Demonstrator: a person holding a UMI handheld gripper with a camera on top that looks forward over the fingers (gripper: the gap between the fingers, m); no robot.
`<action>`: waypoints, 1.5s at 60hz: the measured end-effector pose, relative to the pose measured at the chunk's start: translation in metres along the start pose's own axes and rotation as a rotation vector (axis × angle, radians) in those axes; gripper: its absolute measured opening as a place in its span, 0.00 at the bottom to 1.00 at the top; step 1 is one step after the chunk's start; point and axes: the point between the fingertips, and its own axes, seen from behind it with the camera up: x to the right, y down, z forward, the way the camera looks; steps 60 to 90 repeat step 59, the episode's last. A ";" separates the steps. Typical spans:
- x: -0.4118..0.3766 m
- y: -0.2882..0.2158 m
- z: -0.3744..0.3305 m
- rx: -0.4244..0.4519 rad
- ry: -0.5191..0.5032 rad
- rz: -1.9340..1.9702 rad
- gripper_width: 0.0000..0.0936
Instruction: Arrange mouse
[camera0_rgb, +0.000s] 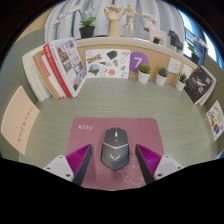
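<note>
Claw (113, 166) spread open, magenta-padded fingers (78, 160) flanking the grey and black computer mouse (114, 147) with a visible gap on each side. Mouse resting flat on the pink rectangular mouse mat (95, 135), near the mat's close edge, between the fingertips, nose pointing away. Mat lying on the pale tabletop (60, 115), a light green gridded cutting mat (22, 122) off to the left. Beyond, leaning books and magazines (60, 68), a card marked with a 7 (137, 64), small potted plants (152, 74) along the back. Likely about to grasp: best kept centred and level, squeezing evenly on the mouse's sides at mid-body, low enough to catch the flanks rather than the curved top, slowly, without dragging the mat.
</note>
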 end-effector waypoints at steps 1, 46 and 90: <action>-0.001 -0.002 -0.004 -0.003 -0.001 -0.007 0.92; -0.008 -0.108 -0.261 0.261 0.122 0.110 0.91; 0.008 -0.099 -0.289 0.280 0.117 0.104 0.91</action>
